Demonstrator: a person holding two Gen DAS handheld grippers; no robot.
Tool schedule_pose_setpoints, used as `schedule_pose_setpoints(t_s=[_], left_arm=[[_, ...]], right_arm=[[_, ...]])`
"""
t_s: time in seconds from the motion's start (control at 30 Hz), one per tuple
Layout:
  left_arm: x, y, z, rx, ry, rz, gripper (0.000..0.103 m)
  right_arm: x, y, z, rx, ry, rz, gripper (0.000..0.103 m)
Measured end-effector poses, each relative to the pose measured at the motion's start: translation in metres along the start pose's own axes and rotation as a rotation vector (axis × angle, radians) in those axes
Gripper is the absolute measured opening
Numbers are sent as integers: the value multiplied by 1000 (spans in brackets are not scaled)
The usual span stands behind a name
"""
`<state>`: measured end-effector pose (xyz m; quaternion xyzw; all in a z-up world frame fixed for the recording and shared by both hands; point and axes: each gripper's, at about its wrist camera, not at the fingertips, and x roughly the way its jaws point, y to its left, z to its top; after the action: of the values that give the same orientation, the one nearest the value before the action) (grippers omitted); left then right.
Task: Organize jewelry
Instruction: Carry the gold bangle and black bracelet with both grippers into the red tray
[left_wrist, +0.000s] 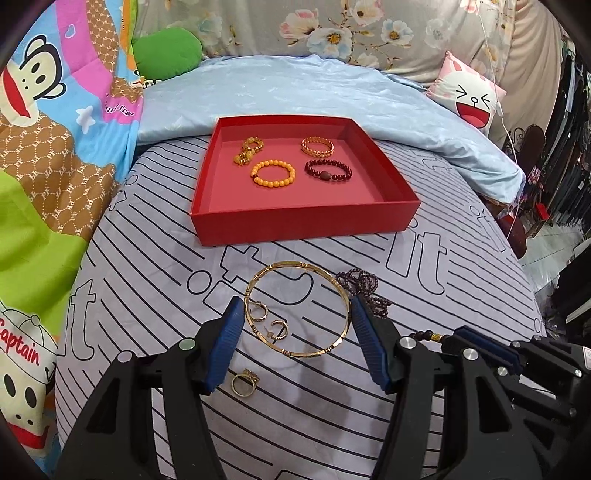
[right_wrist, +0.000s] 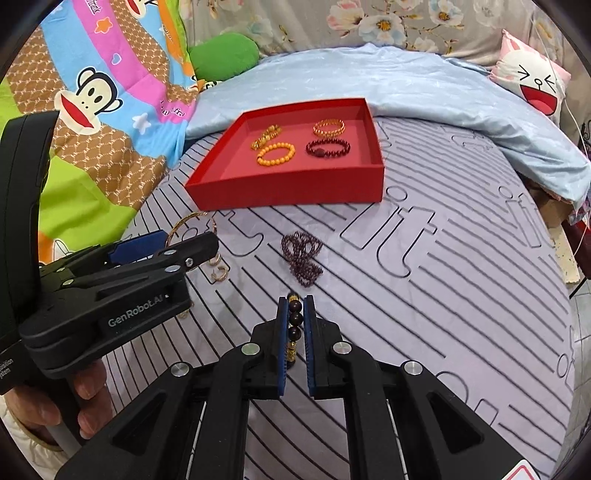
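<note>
So both claws are loaded: left claw (left_wrist: 297, 334) spans the gold bangle (left_wrist: 300, 308), right claw (right_wrist: 295, 325) pinches the dark bead bracelet (right_wrist: 294, 321), both just above the bed. Next, probably carry them into the red tray (left_wrist: 295, 230).

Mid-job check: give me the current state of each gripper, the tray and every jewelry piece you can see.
Left gripper: shut on gold bangle, lifted.
Right gripper: shut on dark bead bracelet.
Red tray: open, four bracelets inside.
Orange bead bracelet: flat in tray.
Maroon bead bracelet: flat in tray.
Purple bead strand: bunched on sheet.
Hoop earrings: loose on sheet.
Gold ring: on sheet.
</note>
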<state>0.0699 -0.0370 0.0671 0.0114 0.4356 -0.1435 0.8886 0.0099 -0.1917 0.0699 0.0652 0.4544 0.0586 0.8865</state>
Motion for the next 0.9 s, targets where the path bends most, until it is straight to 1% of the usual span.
schedule_pose_setpoints(t_s=[0.17,0.33,0.53,0.63,0.7,0.77,0.9], left_arm=[[-8,2,17,3,-31,-2,57],[-6,7,46,2,-66,-13,57],[16,17,92,-4,-95,-11,57],[34,21,111,-3,-95,-13,57],[49,24,121,-3,-89,-20,57],[65,27,124,-3,-75,-13,57],[100,33,119,-6,-14,-17,57]], right_arm=[[-8,-11,27,5,-37,-4,7],[-5,-14,79,-18,-82,-7,7],[13,-10,143,-35,-111,13,7],[34,-9,170,-21,-99,50,7],[48,-9,180,-12,-86,68,7],[66,-10,184,-4,-66,77,7],[111,-18,177,16,23,73,7]])
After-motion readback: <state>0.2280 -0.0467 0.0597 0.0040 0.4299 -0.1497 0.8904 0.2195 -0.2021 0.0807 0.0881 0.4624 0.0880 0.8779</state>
